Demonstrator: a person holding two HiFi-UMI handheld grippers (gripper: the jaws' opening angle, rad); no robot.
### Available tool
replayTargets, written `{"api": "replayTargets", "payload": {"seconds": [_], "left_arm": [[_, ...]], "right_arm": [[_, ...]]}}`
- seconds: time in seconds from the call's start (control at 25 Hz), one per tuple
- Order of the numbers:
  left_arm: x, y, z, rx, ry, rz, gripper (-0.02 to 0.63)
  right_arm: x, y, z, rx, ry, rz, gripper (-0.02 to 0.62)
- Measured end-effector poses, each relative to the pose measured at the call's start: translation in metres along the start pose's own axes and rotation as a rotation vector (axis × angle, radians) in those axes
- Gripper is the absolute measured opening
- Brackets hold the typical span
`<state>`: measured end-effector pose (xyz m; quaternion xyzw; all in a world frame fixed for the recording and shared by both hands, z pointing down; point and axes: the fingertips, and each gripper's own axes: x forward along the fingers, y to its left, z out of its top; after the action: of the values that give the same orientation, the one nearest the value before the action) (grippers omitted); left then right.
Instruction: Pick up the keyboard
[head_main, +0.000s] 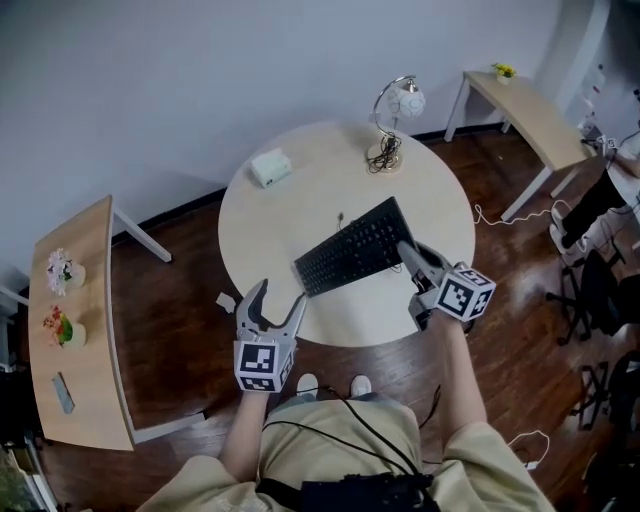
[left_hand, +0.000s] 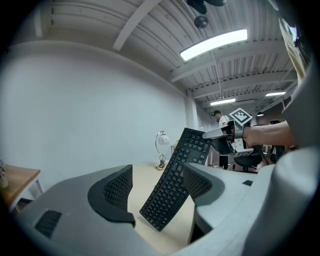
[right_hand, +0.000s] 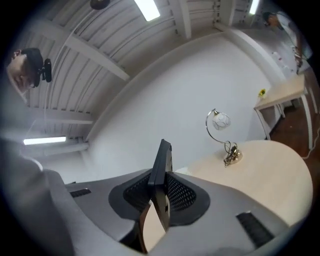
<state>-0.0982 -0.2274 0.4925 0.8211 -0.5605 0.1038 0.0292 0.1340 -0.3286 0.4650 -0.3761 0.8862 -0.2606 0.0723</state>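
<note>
A black keyboard hangs tilted above the round pale table, its right end raised. My right gripper is shut on that right end; in the right gripper view the keyboard's edge stands clamped between the two pads. In the left gripper view the keyboard slopes up to the right gripper, its lower end close to the tabletop. My left gripper is open at the table's near edge, left of the keyboard, with nothing between its fingers.
A curved desk lamp and a small white box stand at the table's far side. A wooden side table with flowers is at the left, another desk at the back right, a chair at the right.
</note>
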Motion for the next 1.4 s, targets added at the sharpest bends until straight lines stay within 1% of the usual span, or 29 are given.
{"api": "replayTargets", "payload": {"seconds": [0.12,0.2,0.32,0.44,0.64,0.76,0.96,1.04,1.16,1.36,1.4], "left_arm": [[0.004,0.008,0.022,0.002,-0.024,-0.008,0.308],[0.008,0.013,0.039,0.004,-0.040,-0.014,0.308],[0.015,0.020,0.068,0.011,-0.083,-0.018,0.308],[0.021,0.029,0.089,0.013,-0.125,-0.009,0.308],[0.031,0.034,0.120,0.022,-0.173,-0.005,0.308],[0.035,0.036,0.135,0.029,-0.193,0.007,0.308],[0.035,0.046,0.155,0.037,-0.234,0.072,0.308],[0.037,0.048,0.159,0.039,-0.242,0.088,0.308],[0.040,0.046,0.163,0.037,-0.246,0.092,0.308],[0.043,0.040,0.169,0.022,-0.252,0.097,0.308],[0.043,0.039,0.170,0.028,-0.253,0.097,0.308]], "right_arm": [[0.020,0.029,0.034,-0.185,0.050,0.005,0.081],[0.032,0.048,0.051,-0.296,0.062,0.018,0.081],[0.041,0.066,0.070,-0.389,0.053,0.031,0.081],[0.040,0.076,0.082,-0.408,0.023,0.040,0.081],[0.031,0.085,0.106,-0.369,-0.063,0.019,0.081],[0.022,0.093,0.119,-0.392,-0.135,-0.026,0.081],[0.011,0.103,0.131,-0.470,-0.226,-0.105,0.080],[0.011,0.106,0.133,-0.499,-0.238,-0.123,0.080],[0.012,0.106,0.135,-0.512,-0.237,-0.138,0.080],[0.010,0.103,0.134,-0.486,-0.245,-0.152,0.080],[0.009,0.103,0.133,-0.478,-0.249,-0.156,0.080]]}}
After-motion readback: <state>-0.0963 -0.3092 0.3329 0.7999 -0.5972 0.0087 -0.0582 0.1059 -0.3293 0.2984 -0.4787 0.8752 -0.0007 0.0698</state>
